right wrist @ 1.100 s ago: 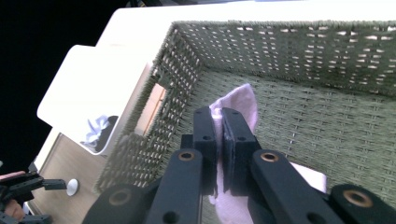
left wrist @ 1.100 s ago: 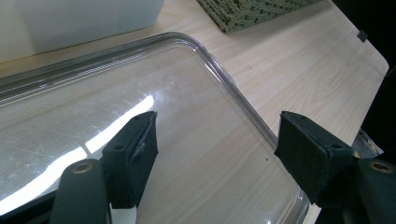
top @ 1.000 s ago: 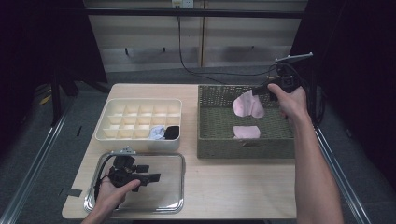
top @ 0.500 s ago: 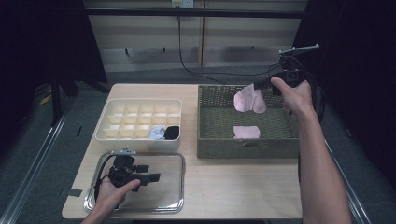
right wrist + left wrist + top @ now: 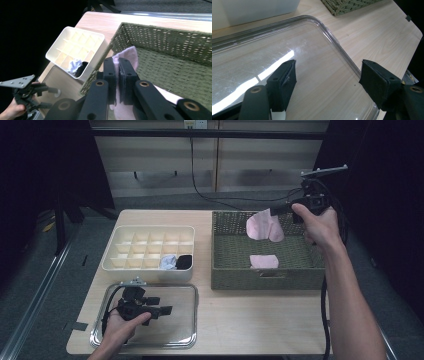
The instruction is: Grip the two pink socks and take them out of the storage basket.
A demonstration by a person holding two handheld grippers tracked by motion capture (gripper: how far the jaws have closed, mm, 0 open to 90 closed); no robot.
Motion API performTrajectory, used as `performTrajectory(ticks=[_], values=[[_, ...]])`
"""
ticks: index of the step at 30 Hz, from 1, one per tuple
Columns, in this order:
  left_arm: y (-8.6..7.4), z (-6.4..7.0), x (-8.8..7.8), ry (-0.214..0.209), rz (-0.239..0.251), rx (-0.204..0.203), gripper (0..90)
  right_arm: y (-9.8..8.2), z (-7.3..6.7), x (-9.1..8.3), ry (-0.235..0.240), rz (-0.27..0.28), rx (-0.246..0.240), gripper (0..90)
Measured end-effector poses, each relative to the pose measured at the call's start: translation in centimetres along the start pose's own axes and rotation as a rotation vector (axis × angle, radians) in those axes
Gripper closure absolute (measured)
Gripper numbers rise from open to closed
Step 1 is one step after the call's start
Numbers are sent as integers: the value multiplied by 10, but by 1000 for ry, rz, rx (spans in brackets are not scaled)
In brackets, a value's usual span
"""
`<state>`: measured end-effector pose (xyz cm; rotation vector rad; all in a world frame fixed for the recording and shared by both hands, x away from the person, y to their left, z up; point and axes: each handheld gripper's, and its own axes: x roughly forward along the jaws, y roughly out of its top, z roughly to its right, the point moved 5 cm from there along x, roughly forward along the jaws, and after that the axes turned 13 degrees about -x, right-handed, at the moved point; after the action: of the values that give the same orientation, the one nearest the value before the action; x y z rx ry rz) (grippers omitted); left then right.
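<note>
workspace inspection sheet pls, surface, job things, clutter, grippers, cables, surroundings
surface: light wooden table, bare at the front right.
job's things: pink cloth hangs from the right gripper above the woven basket; second pink cloth lies flat in the basket.
clutter: white divided box with a pale and a black item in two front compartments; clear tray.
grippers: right gripper shut on the pink cloth; left gripper open, over the tray.
cables: black cable trails along the right forearm; another runs down the back wall.
surroundings: dark room, grey floor, panelled wall behind.
</note>
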<state>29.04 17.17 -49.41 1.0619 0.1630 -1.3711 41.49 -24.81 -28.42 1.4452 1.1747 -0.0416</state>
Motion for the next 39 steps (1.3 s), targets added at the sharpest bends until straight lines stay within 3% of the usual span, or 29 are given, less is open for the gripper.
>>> performTrajectory(ticks=[6,11,18,39], values=[[0,0,0,2,1,-2,304,-7,-13,-8,-3,14,-36,854],[0,1,2,3,-1,0,298,-17,-14,-11,15,30,-34,854],[0,-1,2,7,-2,0,296,-30,-34,-22,20,62,-80,853],[2,-2,3,13,4,-3,299,-75,-84,-43,90,66,-160,854]])
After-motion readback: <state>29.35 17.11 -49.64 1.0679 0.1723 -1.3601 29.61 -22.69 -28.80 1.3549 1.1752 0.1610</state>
